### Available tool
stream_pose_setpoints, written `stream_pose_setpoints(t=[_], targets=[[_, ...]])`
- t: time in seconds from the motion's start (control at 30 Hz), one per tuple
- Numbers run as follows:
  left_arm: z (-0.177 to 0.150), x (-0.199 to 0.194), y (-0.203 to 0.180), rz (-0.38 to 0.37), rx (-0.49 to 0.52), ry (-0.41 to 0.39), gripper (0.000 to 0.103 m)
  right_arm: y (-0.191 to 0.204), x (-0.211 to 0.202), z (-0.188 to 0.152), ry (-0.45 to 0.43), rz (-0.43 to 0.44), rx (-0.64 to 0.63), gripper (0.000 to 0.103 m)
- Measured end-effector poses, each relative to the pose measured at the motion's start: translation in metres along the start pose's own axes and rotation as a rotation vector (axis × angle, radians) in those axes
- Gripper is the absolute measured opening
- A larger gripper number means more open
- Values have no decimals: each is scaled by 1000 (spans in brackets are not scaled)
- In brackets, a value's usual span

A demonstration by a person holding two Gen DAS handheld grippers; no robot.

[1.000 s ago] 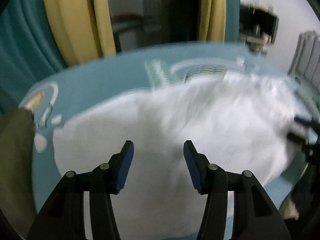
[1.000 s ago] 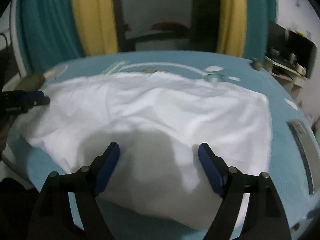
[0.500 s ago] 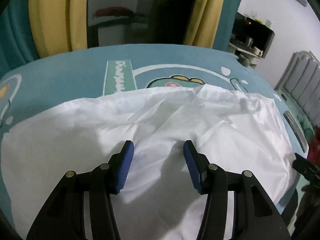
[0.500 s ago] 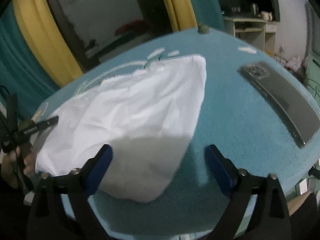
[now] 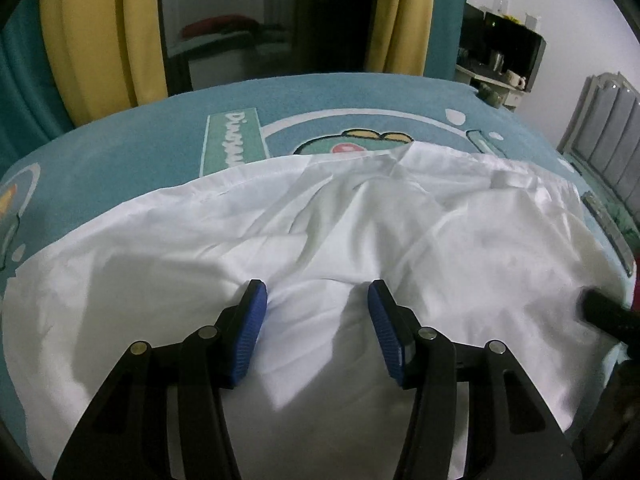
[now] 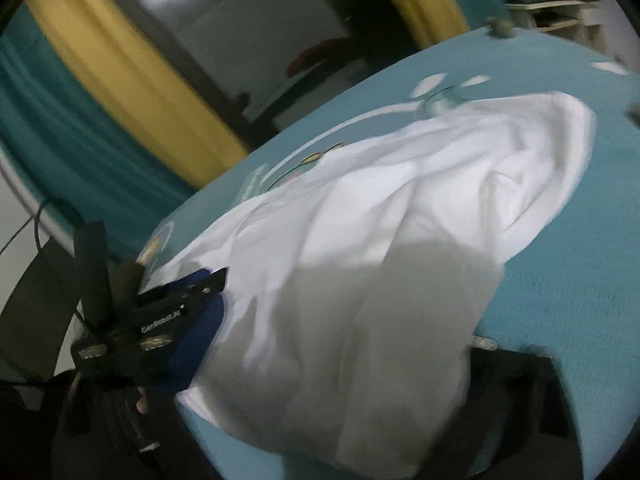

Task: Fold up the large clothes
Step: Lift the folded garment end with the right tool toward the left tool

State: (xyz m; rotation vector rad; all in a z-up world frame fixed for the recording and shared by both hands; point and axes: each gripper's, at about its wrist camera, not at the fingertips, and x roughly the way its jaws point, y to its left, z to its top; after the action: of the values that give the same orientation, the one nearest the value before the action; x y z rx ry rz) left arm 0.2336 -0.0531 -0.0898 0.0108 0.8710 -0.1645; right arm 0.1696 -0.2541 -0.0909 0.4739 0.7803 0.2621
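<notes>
A large white garment lies spread and wrinkled on a teal cartoon-print table mat. My left gripper stands open low over the garment's near part, with a soft ridge of cloth between its blue pads and nothing pinched. The right wrist view shows the left gripper at the garment's left edge. White cloth bulges up close in that view and hides my right gripper's own fingers, whose jaws are closing. The right gripper shows only as a dark blur at the garment's right edge.
A phone lies near the table's right edge. A small green object sits at the far corner. Yellow and teal curtains hang behind, and a shelf with mugs stands at the back right. The table's near edge drops off below the cloth.
The left gripper moved in lower over the garment and stays open. The right view rolled and swung left; its wide-open fingers, seen before, are now hidden behind bunched cloth.
</notes>
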Motion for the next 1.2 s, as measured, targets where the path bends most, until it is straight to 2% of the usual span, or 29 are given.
stream_pose_setpoints(t=[0.07,0.1,0.2,0.37,0.5,0.63,0.7,0.93,1.03,1.07,1.13,1.17,1.2], targets=[[0,-1,4,-18,-14,-2,56,6,15,1,43,51,-17,32],[0,-1,5,-22,-16,-2,56,17,17,4,41,28,-62,30],[0,0,3,-26,-11,-2,57,43,11,15,19,12,-143,30],[2,-3,7,-60,3,3,57,103,14,25,26,-86,-339,30],[0,-37,46,-128,-92,-66,57,152,26,24,48,-139,-489,30],[-13,-84,100,-69,-182,-171,57,192,49,21,81,-138,-589,31],[-22,-103,125,-34,-220,-197,57,207,61,15,107,-123,-625,32],[-69,-144,203,104,-340,-223,57,257,117,-29,263,-31,-734,35],[-88,-156,226,148,-389,-219,57,268,132,-50,326,-16,-762,38],[-93,-160,234,160,-402,-216,57,273,138,-54,340,-18,-782,43],[-102,-167,245,174,-424,-213,57,283,142,-59,358,37,-789,57],[-105,-169,250,180,-435,-213,57,289,143,-61,368,90,-785,71],[-107,-171,254,189,-445,-214,57,293,141,-63,372,124,-785,78]])
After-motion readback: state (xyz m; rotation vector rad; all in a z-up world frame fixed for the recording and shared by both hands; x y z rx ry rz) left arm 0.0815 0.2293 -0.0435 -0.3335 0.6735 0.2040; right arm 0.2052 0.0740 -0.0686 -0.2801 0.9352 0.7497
